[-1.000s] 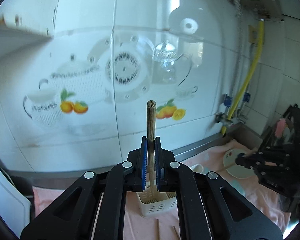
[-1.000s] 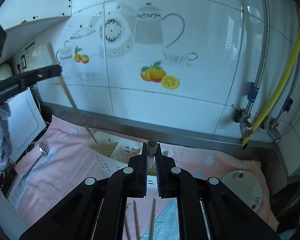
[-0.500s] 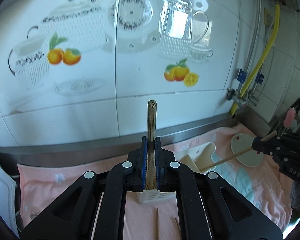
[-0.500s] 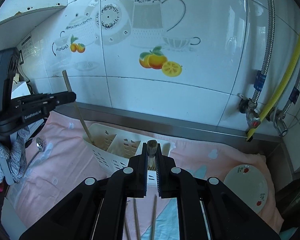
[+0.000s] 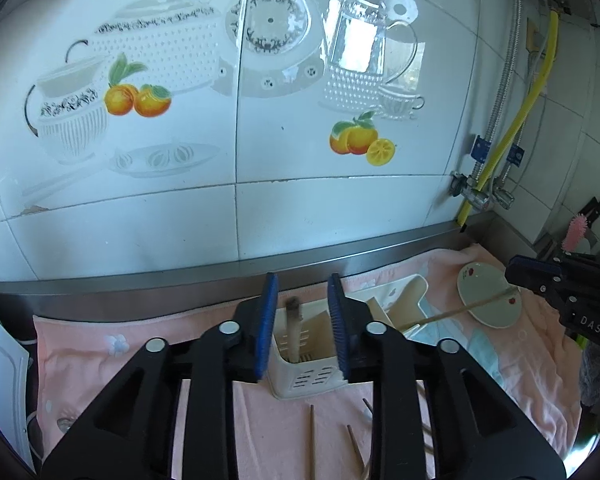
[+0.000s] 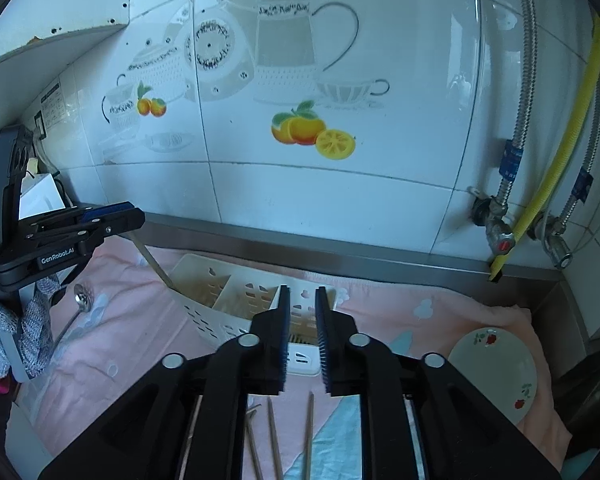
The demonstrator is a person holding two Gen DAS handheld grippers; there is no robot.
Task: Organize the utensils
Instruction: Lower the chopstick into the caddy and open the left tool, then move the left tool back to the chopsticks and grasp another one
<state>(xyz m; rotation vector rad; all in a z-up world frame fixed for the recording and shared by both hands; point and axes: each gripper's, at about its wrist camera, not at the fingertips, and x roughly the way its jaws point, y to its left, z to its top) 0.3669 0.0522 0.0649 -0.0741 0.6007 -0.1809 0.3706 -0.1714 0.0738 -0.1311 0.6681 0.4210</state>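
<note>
Chopsticks [image 6: 309, 432] on the pink surface [image 6: 440, 320] look light, stiff and thin, likely to roll; pinch one mid-length. Both the left hand-held gripper [image 5: 302, 328] and right hand-held gripper [image 6: 302, 336] are spread, holding nothing, above the white caddy [image 6: 228, 300].

Left tool [image 5: 302, 328] jaws apart, nothing gripped. Between them a chopstick [image 5: 293, 330] stands upright in a white slotted holder [image 5: 314, 376] on pink cloth [image 5: 112, 356]. Right tool [image 5: 518, 272] at right edge, another chopstick [image 5: 456, 312] slanting from its tip into the holder's far end. Small plate [image 5: 490, 300] behind it. Loose chopsticks [image 5: 311, 440] lie on cloth in front.
</note>
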